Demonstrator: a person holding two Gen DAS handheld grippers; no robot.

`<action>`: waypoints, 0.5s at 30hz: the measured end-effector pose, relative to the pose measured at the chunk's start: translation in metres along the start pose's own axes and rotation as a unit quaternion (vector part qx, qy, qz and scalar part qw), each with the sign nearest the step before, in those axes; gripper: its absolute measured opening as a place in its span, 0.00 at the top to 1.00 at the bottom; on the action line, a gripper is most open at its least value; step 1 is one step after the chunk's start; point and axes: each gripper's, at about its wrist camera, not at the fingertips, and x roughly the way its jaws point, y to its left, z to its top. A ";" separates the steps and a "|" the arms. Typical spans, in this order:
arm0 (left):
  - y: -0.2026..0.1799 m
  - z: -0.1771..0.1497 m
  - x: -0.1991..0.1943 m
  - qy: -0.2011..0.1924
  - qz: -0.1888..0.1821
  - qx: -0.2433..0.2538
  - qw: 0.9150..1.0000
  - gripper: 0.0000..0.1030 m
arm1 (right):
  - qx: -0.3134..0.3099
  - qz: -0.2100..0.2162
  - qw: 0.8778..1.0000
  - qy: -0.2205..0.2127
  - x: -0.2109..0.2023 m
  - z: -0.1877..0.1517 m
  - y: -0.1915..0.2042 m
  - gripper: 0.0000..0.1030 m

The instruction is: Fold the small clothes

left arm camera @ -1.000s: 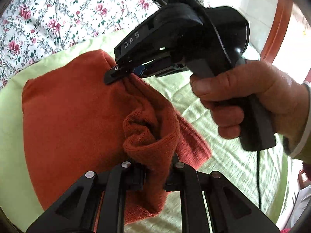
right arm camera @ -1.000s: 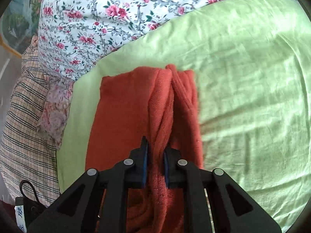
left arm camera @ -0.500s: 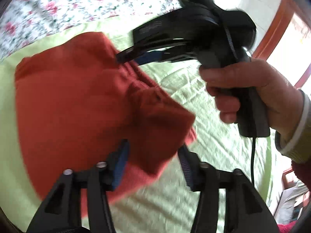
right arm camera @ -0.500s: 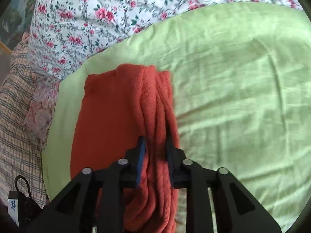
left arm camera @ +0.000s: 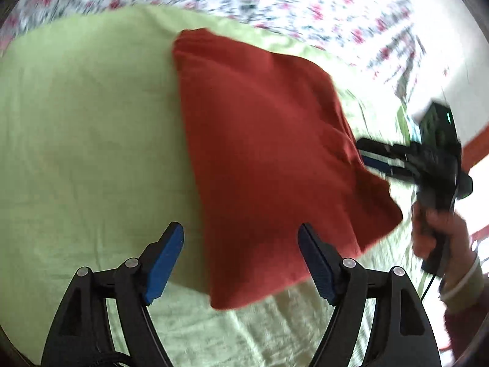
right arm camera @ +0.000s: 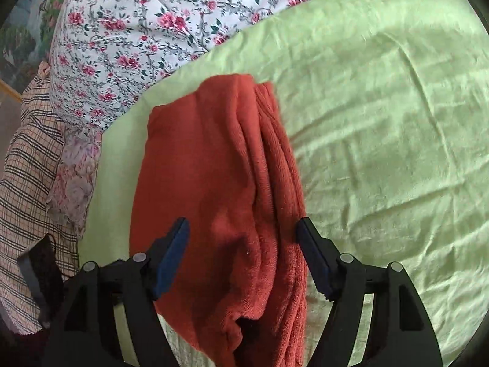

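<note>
A rust-orange knit garment lies folded on the light green sheet. My left gripper hovers over its near edge, jaws opening wide, and the blue pads touch no cloth. In the right wrist view the garment runs lengthwise between the fingers of my right gripper. Those jaws are also opening, and the pads stand clear of the cloth. The right gripper shows at the garment's right edge in the left wrist view, held by a hand.
A floral quilt covers the bed beyond the green sheet. Plaid cloth and a dark object lie at the left. A cable hangs under the hand. Bright wall and reddish trim stand at far right.
Both grippers have opened and let go of the garment's bunched fold. The garment now lies flat. My left gripper has swung sideways and rolled, so the right gripper appears farther off.
</note>
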 end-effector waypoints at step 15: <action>0.036 0.065 0.082 0.022 -0.081 -0.093 0.992 0.54 | 0.006 0.050 0.998 0.048 0.043 0.016 -0.020 0.33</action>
